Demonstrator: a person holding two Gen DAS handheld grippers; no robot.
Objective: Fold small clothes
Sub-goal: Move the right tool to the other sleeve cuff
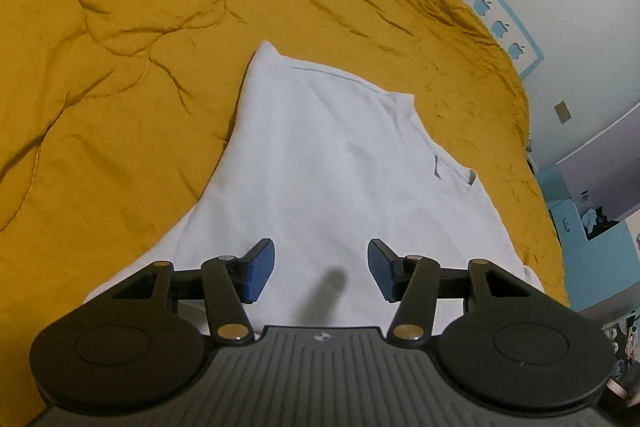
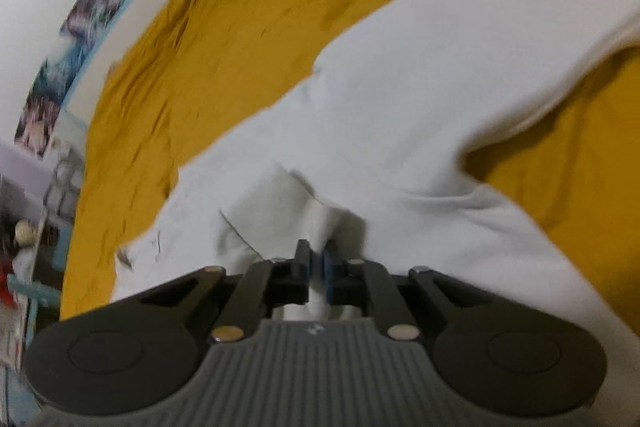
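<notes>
On the wrinkled mustard-yellow quilted bedspread (image 1: 120,27) lies the white cotton garment (image 1: 320,147), spread mostly flat. My left claw (image 1: 320,269) hovers over its near edge, blue pads wide apart with nothing between them. My right claw (image 2: 318,267) has pinched tight on a raised fold of that same white cloth, by a bunched seam.

left hand-held gripper (image 1: 320,269) | black linkage arms, brass pivot pins, blue pads (image 1: 260,271), ribbed grey body, round black discs
</notes>
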